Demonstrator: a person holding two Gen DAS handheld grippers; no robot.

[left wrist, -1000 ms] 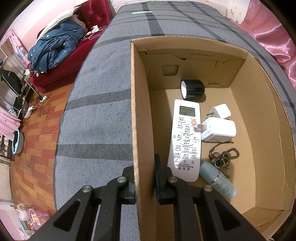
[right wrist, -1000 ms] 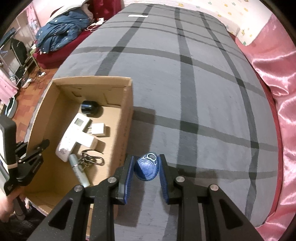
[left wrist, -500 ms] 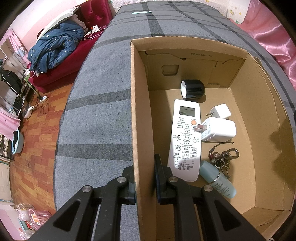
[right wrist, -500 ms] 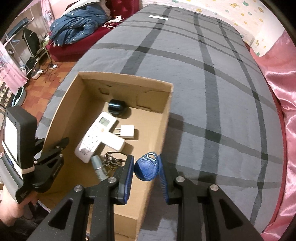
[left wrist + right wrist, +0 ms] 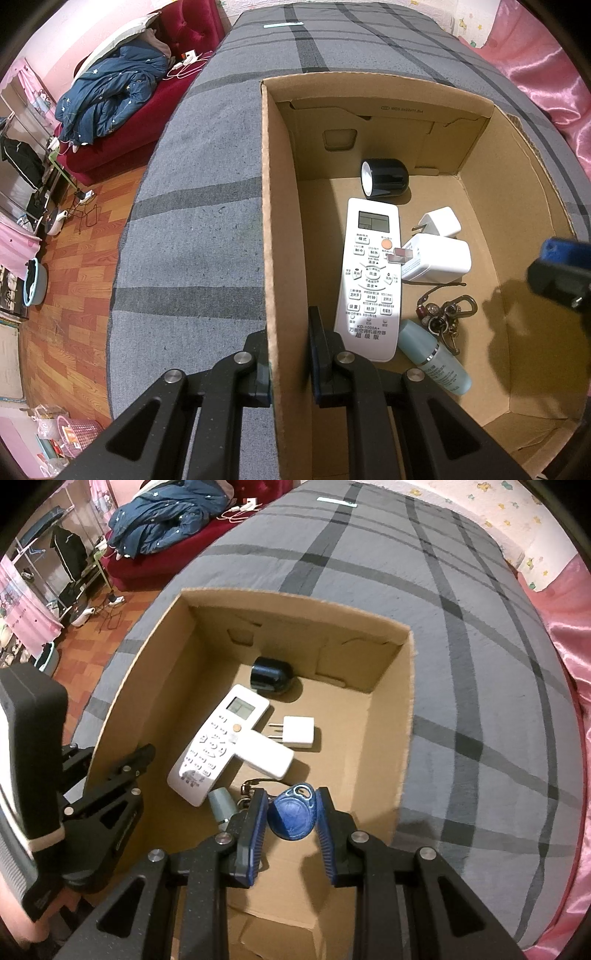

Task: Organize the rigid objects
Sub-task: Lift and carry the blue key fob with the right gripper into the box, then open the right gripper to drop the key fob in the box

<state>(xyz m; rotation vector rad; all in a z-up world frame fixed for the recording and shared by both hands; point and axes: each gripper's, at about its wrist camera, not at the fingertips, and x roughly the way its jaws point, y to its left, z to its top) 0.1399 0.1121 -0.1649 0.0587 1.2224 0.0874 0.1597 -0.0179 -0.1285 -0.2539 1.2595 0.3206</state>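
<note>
An open cardboard box [image 5: 280, 229] [image 5: 404, 716] stands on a grey plaid bed. My left gripper [image 5: 288, 354] is shut on the box's left wall. My right gripper [image 5: 291, 814] is shut on a blue key fob [image 5: 293, 814] and hangs over the box's near part; its tip [image 5: 557, 266] shows at the right edge of the left wrist view. Inside lie a white remote [image 5: 369, 280] [image 5: 218, 746], a black cylinder [image 5: 386, 179] [image 5: 271, 675], two white plug adapters [image 5: 436, 258] [image 5: 297, 733], a key bunch [image 5: 445, 317] and a pale blue bottle [image 5: 434, 356] [image 5: 221, 805].
The grey plaid bedspread [image 5: 480, 646] spreads beyond and right of the box. Pink satin fabric [image 5: 576, 635] lies at the right edge. Left of the bed are a wooden floor [image 5: 66, 295], a red sofa [image 5: 122, 144] with a blue jacket, cables and a pink basket [image 5: 77, 435].
My right gripper has carried the blue key fob leftward and down, from over the bedspread to above the inside of the box. The left gripper has kept its hold on the wall.
</note>
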